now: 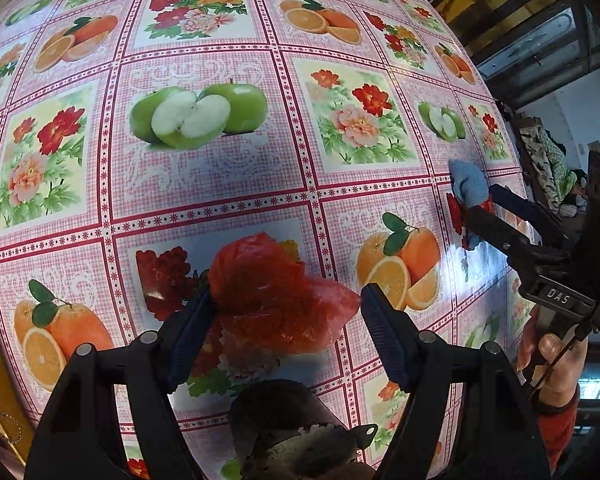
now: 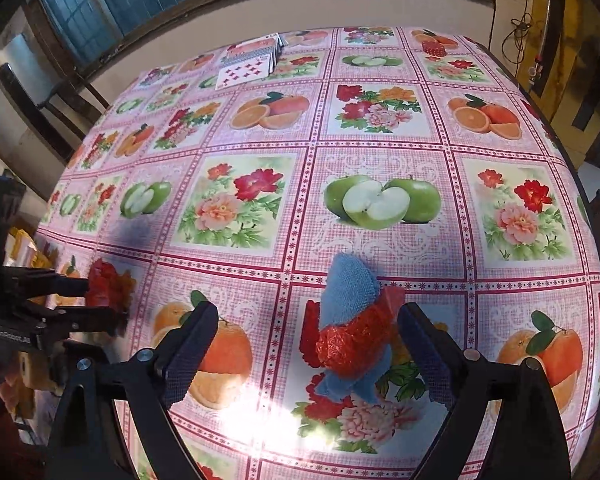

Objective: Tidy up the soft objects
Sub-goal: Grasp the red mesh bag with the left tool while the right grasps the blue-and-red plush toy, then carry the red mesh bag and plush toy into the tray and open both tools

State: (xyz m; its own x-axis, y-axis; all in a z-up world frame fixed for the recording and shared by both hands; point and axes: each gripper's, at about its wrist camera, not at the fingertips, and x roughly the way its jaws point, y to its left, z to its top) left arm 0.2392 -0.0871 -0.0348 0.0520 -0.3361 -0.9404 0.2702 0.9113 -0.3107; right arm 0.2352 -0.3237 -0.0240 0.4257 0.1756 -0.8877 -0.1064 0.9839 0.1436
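Note:
A crumpled red plastic bag (image 1: pixel 276 300) lies on the fruit-and-flower tablecloth (image 1: pixel 220 168). My left gripper (image 1: pixel 288 316) is open around it, the left finger touching the bag and the right finger just clear of it. A blue cloth (image 2: pixel 350 284) with a red mesh piece (image 2: pixel 352 344) across its middle lies between the wide-open fingers of my right gripper (image 2: pixel 307 310), and neither pad touches it. The left wrist view shows the blue cloth (image 1: pixel 468 186) at the table's right edge with the right gripper (image 1: pixel 484 204) around it. In the right wrist view the left gripper (image 2: pixel 108 300) straddles the red bag (image 2: pixel 108 286).
Playing cards (image 2: pixel 252 64) lie spread at the far side of the table, with a small red object (image 2: pixel 434 48) at the far right corner. A dark chair (image 2: pixel 32 92) stands beyond the left edge. A hand (image 1: pixel 560 360) in a red sleeve holds the right gripper.

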